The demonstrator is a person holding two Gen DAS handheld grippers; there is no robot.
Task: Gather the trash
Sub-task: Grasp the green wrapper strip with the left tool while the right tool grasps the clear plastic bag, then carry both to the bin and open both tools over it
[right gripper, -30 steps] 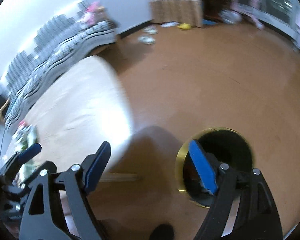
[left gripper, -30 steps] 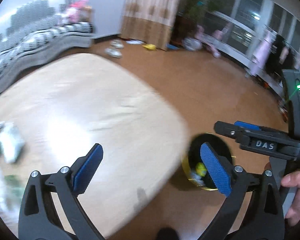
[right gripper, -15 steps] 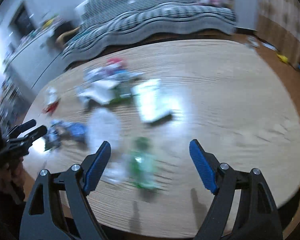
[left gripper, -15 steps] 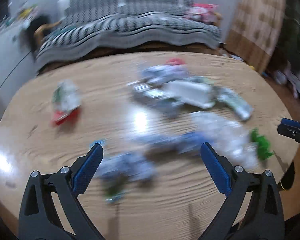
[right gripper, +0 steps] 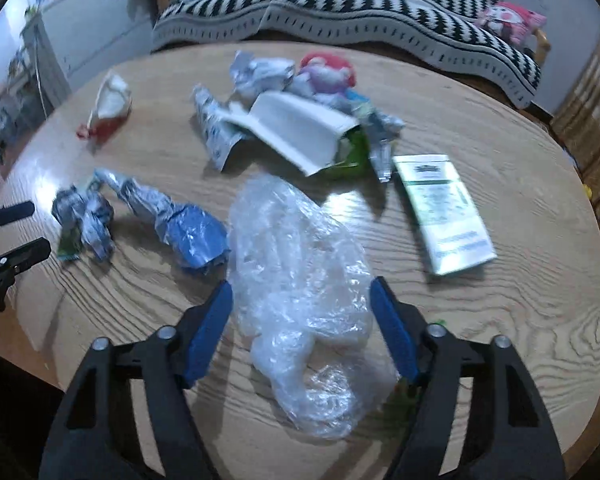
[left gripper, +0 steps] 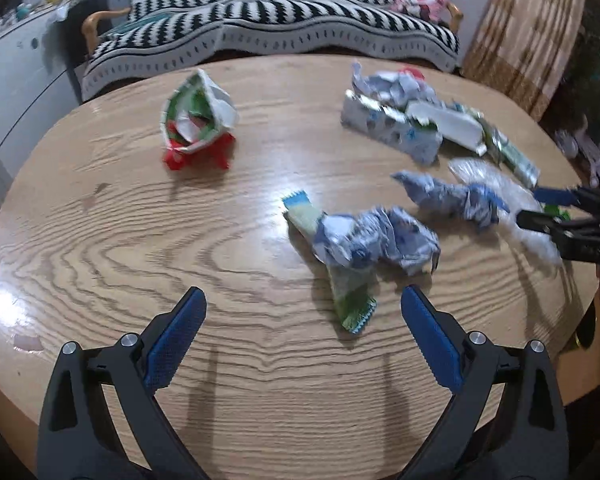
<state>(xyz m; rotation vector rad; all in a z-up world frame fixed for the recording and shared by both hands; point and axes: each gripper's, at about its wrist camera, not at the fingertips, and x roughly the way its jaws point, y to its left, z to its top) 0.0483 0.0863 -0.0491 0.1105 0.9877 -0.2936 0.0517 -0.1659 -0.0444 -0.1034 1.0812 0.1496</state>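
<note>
Trash lies scattered on an oval wooden table (left gripper: 100,240). My left gripper (left gripper: 302,312) is open and empty, just short of a crumpled blue-white wrapper (left gripper: 376,240) lying on a green-blue sachet (left gripper: 350,300). My right gripper (right gripper: 300,304) is open, its blue pads either side of a clear crumpled plastic bag (right gripper: 300,280) without closing on it. The right gripper also shows at the right edge of the left wrist view (left gripper: 540,208). A green-white box (right gripper: 444,212), a torn white carton (right gripper: 296,128) and a blue foil wrapper (right gripper: 180,224) lie beyond the bag.
A red, green and white wrapper (left gripper: 198,120) lies apart on the table's far left. A pile of wrappers and a carton (left gripper: 400,120) sits at the far right. A striped sofa (left gripper: 260,20) stands behind the table, a white cabinet (left gripper: 16,80) to its left.
Both views swung from the floor and the gold-rimmed bin up onto the table. Both grippers have come down closer to the trash, the right one now straddling the clear bag.
</note>
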